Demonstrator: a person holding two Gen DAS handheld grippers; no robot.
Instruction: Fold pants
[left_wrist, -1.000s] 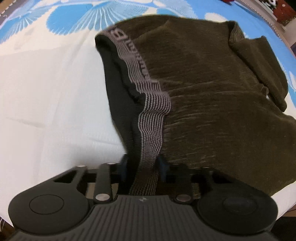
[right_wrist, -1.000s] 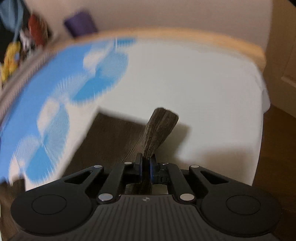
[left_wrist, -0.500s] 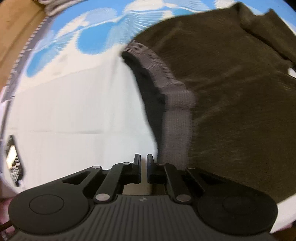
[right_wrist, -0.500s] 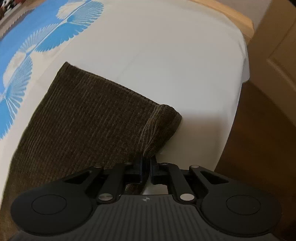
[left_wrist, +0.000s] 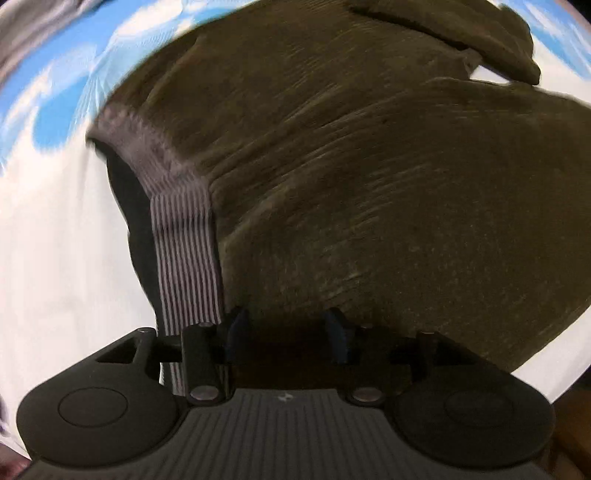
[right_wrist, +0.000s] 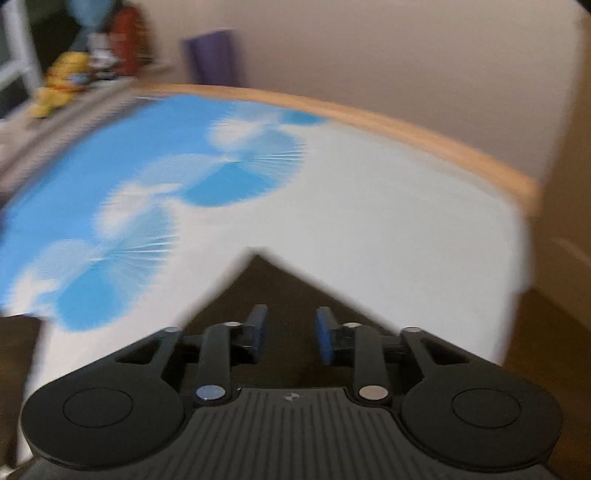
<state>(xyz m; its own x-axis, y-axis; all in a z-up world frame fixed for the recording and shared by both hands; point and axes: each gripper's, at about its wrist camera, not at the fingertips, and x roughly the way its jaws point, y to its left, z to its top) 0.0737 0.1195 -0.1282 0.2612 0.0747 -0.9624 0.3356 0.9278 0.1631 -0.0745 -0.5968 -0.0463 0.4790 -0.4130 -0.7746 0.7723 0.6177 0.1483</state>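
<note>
Dark olive corduroy pants (left_wrist: 351, 184) lie on the bed and fill most of the left wrist view. Their grey striped waistband (left_wrist: 184, 251) runs down to the left of my left gripper (left_wrist: 286, 332). That gripper is open, with the dark cloth right at and below its fingers. In the right wrist view my right gripper (right_wrist: 290, 334) is open just above a pointed corner of the pants (right_wrist: 258, 280). It holds nothing. The right wrist view is blurred.
The bed carries a white sheet (right_wrist: 388, 229) with blue fan prints (right_wrist: 229, 177). A wooden bed edge (right_wrist: 406, 122) runs along the far side. A wall, a purple object (right_wrist: 212, 55) and toys (right_wrist: 55, 85) stand beyond. Wooden floor (right_wrist: 546, 332) lies to the right.
Both grippers have opened. The left let go of the waistband and shifted right over the cloth. The right let go of the leg end, which now lies flat on the bed.
</note>
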